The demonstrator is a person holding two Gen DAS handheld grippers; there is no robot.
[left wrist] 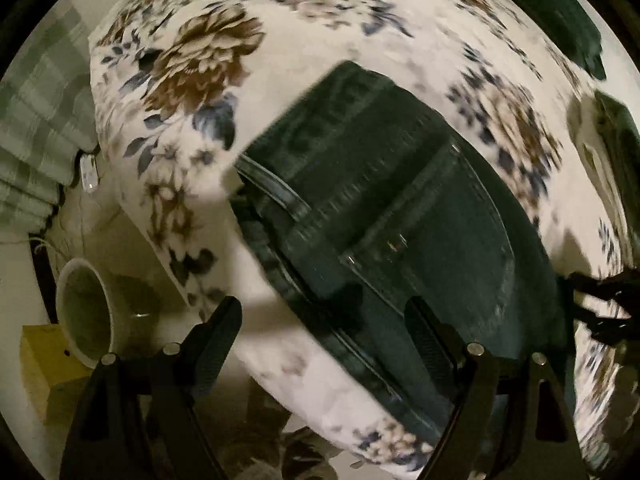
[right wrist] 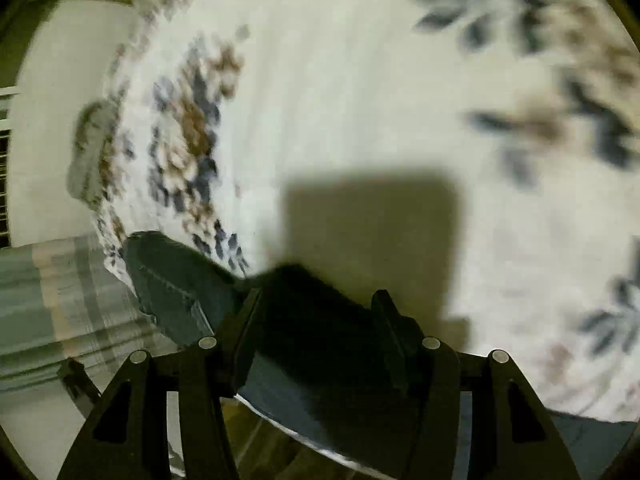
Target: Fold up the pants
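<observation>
The pants [left wrist: 384, 216] lie folded into a dark green bundle on a bed, over a flowered sheet [left wrist: 192, 60], with a seam and a pocket edge showing. The left gripper [left wrist: 324, 320] hangs above them with its fingers spread wide: the right-hand finger [left wrist: 428, 332] is over the cloth, the other over bare sheet near the bed's edge, and nothing is pinched. Beyond that edge, past the outer finger, stand a white pot [left wrist: 86, 312] and a yellow box [left wrist: 40, 364] on the floor. The right gripper [right wrist: 316, 320] has its fingers partly spread, with dark pants [right wrist: 312, 336] cloth between them; through the blur I cannot tell whether the pads press on it. More of that cloth trails away past the left-hand finger [right wrist: 248, 328].
</observation>
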